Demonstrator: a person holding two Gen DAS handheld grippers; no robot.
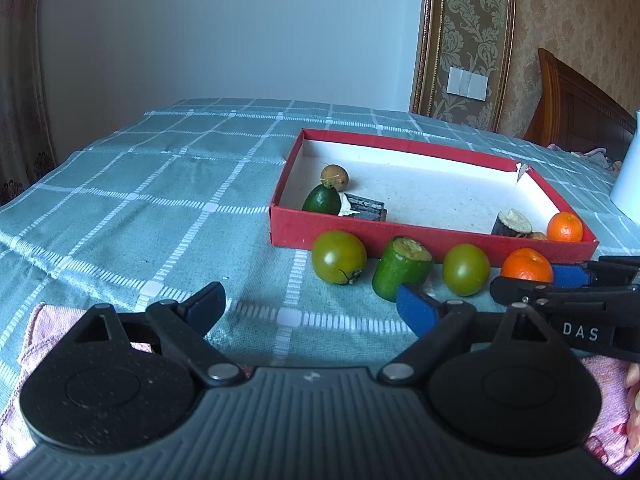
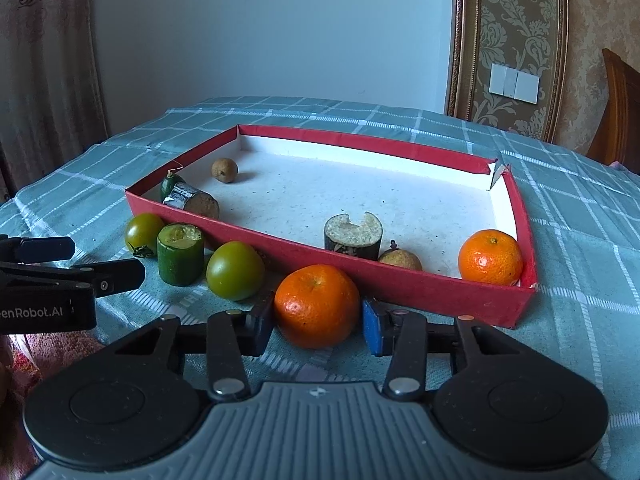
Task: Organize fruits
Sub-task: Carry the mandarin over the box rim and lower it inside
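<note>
A red box lies on the checked cloth. Inside are an orange, two brown round fruits, two dark cut pieces and a green fruit. In front of the box stand two green tomatoes, a green cut cylinder and an orange. My right gripper is open, its pads on either side of this orange, a little apart from it. My left gripper is open and empty, short of the tomatoes.
A pink towel lies under the left gripper at the near edge. A white object stands at the far right. A wooden chair is behind the table. The cloth left of the box is bare.
</note>
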